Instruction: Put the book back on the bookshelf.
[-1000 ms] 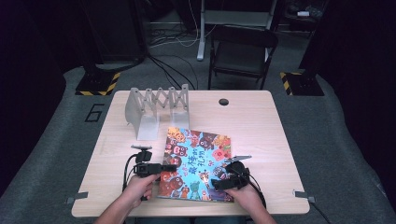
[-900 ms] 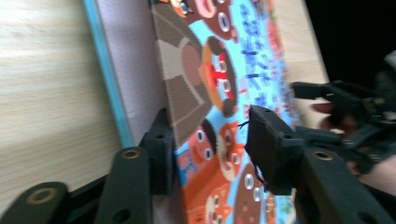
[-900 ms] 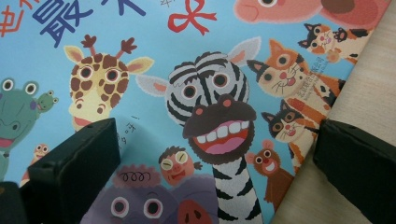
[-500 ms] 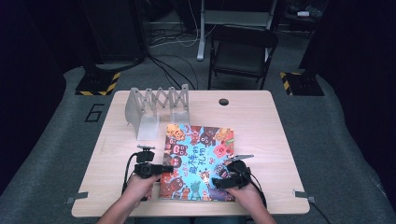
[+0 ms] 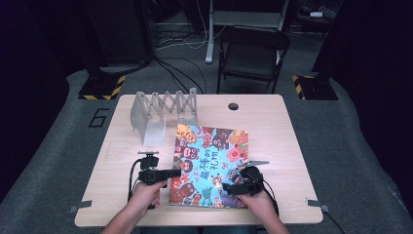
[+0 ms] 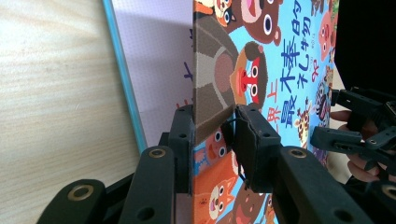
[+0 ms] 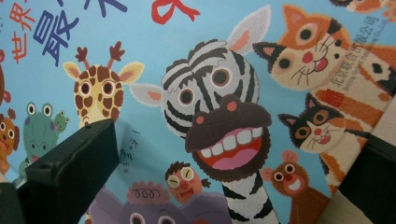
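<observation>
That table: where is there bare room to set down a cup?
Bare table: the right strip beside the picture book, the back right around the small dark hole, and the left edge beside the white folding rack. The front middle is crowded by both tongs on the book.

The picture book (image 5: 210, 165) lies on the table (image 5: 282, 126) near its front edge, between 2 grippers — the left gripper (image 5: 171, 172) at its left edge, the right gripper (image 5: 229, 186) over its front right part. Behind it, toward the left, stands the expanding rack (image 5: 163, 113).
</observation>
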